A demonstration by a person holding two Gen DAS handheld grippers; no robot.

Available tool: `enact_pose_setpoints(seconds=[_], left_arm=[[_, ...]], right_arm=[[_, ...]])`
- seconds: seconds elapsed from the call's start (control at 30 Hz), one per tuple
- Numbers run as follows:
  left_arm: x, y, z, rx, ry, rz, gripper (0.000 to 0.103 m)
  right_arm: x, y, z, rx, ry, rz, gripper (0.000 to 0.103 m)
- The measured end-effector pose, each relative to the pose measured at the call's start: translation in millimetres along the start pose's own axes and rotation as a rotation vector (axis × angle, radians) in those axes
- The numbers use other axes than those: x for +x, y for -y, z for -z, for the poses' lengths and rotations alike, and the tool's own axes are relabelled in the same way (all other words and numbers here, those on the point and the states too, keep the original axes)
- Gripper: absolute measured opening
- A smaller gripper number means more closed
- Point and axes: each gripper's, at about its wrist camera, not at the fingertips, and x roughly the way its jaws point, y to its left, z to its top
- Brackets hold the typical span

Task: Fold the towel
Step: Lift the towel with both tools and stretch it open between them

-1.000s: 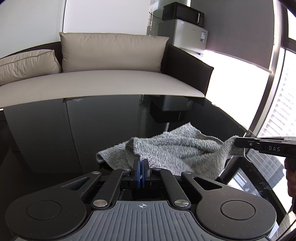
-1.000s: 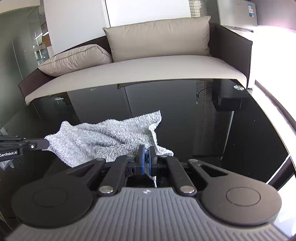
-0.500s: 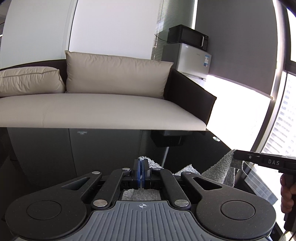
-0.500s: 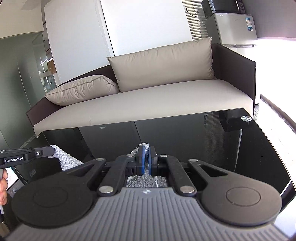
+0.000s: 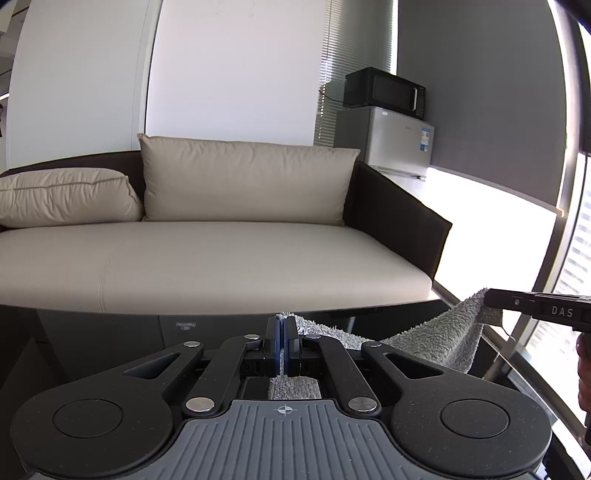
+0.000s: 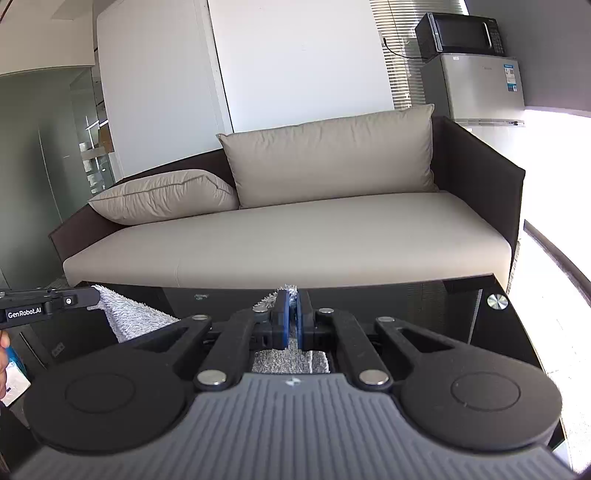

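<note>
A fluffy grey towel (image 5: 439, 338) hangs stretched between my two grippers, lifted off the black glass table (image 6: 461, 325). My left gripper (image 5: 283, 319) is shut on one top corner, with towel pile showing just beyond and below its blue pads. My right gripper (image 6: 292, 295) is shut on the other top corner. In the left wrist view the right gripper (image 5: 491, 304) enters from the right edge, clamping the towel. In the right wrist view the left gripper (image 6: 92, 297) enters from the left, with the towel (image 6: 129, 317) hanging from it. Most of the cloth is hidden under the gripper bodies.
A beige sofa (image 5: 221, 258) with two cushions stands right behind the table. A small fridge (image 6: 476, 88) with a black microwave (image 6: 465, 33) on top is at the back right. A round metal fitting (image 6: 496, 301) sits on the table's right corner. A bright window fills the right side.
Both grippers have risen and tilted up, lifting the crumpled towel off the table. The towel now hangs between them, and the view shows the sofa and wall instead of the tabletop.
</note>
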Motion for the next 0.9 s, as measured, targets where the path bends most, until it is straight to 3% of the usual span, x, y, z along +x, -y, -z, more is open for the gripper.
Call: enact_pose_setpoints(seconds=[0.6,0.73,0.9], left_arm=[[-7,6,-80,0.016,0.076,-0.009,0.002],[-9,7,-75,0.026,0.066,-0.013,0.002],[-16,8,-36,0.027,0.017,-0.015,0.002]], right_arm=[[1,0,-88,-0.029,0.079,0.015,0.004],[-1,2,-93,-0.033,0.085,0.017,0.004],[-2,4,-67,-0.032,0.041,0.005,0.004]])
